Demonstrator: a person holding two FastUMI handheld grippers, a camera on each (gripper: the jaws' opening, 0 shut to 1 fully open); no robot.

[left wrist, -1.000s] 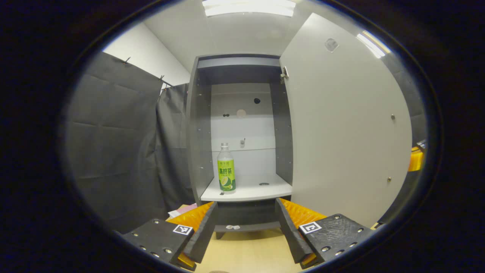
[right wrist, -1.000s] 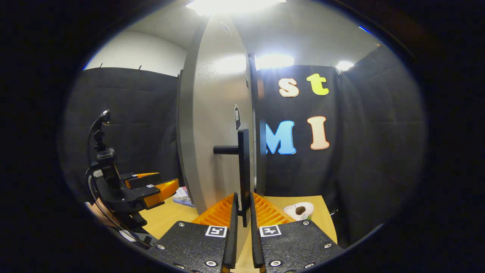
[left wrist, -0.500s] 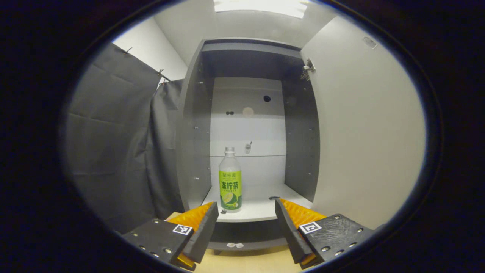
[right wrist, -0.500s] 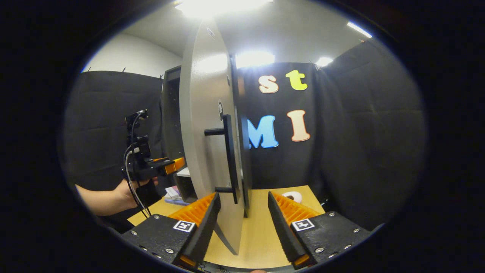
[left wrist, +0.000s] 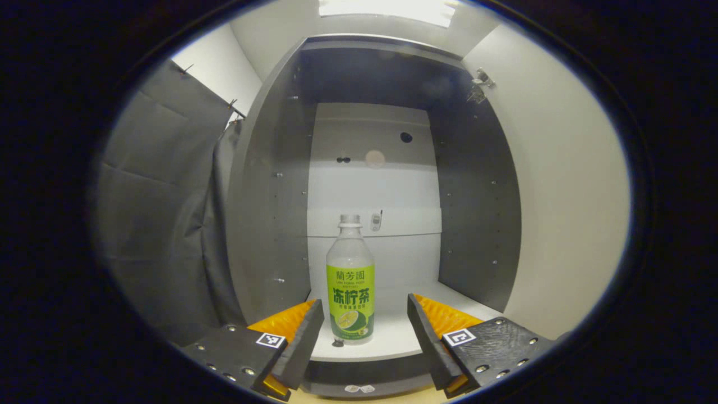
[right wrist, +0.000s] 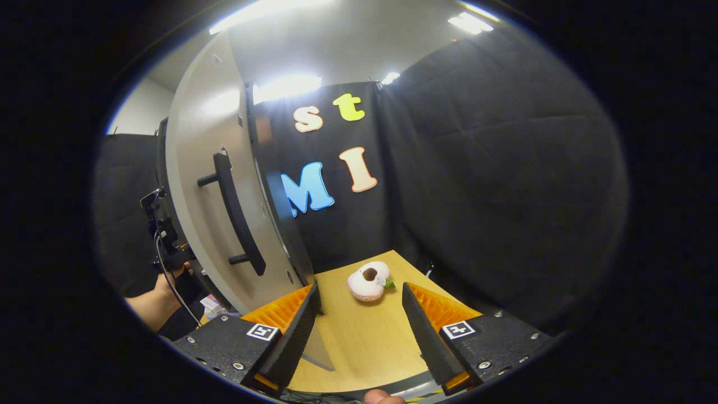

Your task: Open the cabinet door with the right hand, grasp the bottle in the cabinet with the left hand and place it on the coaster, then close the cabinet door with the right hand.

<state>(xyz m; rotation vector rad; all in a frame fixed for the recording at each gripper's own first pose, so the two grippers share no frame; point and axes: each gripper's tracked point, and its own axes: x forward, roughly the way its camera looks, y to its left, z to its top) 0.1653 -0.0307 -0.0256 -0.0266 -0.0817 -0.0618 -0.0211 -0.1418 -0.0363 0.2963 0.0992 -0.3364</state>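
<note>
A: Which step is it now?
B: The door (right wrist: 207, 185) stands open, so I judge it is the reach for the bottle (left wrist: 350, 280). The left gripper (left wrist: 364, 328) has its fingers spread, and the bottle stands upright on the shelf (left wrist: 392, 339), just ahead of them, nearer the left finger. Next it must go forward and pinch the body.
A: And the bottle?
B: Clear, with a green label and a pale cap.
A: The right gripper (right wrist: 359, 314)?
B: Fingers spread, holding nothing, with the door at their left.
</note>
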